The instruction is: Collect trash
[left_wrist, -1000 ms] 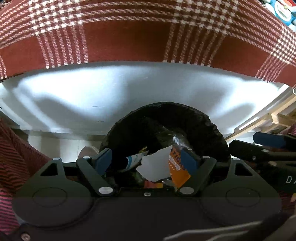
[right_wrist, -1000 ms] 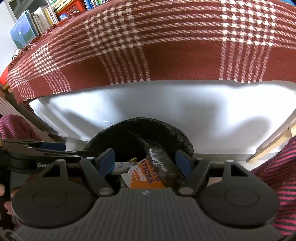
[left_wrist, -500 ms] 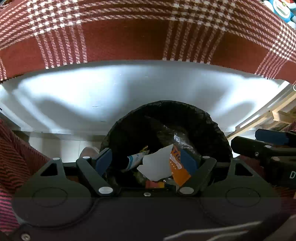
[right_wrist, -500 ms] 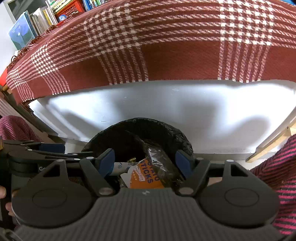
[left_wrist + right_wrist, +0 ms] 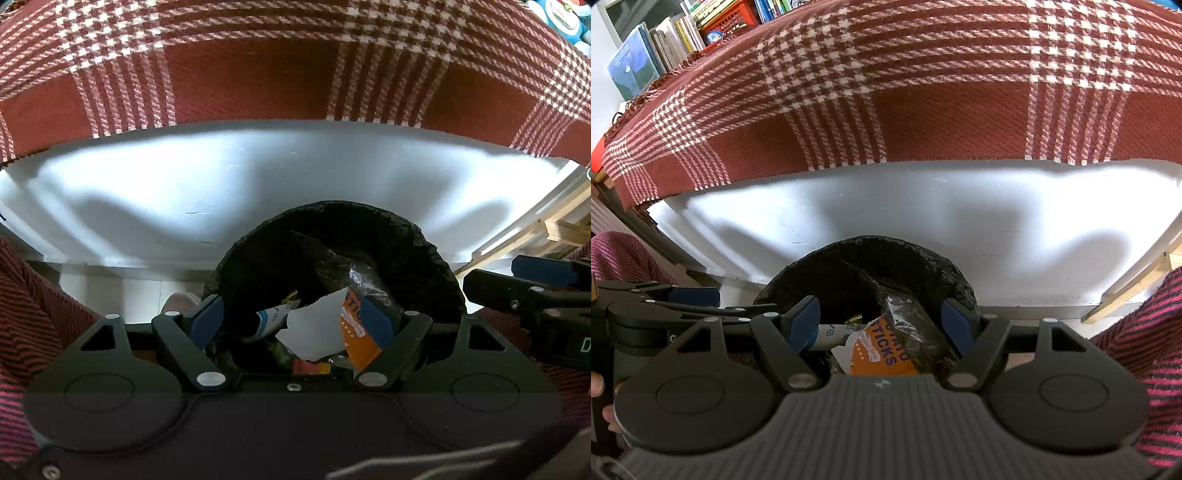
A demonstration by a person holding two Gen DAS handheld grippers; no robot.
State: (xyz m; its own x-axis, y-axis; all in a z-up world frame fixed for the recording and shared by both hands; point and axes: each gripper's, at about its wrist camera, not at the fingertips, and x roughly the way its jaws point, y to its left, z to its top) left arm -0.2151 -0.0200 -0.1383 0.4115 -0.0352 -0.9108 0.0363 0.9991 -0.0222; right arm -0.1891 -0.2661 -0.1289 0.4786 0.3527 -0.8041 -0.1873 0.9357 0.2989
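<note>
Hovering over the black-lined bin (image 5: 334,258), both tongs have barely shifted in the last second; only the view creeps slightly. The left tongs (image 5: 293,319) stay spread and empty, and so do the right tongs (image 5: 881,319), just beside them. The trash already lies inside the bin: an orange snack packet (image 5: 886,356), a white scrap (image 5: 314,332), a crumpled clear wrapper (image 5: 905,314). Judging by this, the drop is finished and the next piece awaits.

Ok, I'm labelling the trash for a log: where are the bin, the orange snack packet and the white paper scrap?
Bin (image 5: 424,236): left wrist view, far rim.
Packet (image 5: 882,360): right wrist view, printed orange face.
Paper (image 5: 314,332): left wrist view, middle of the scrap.
</note>
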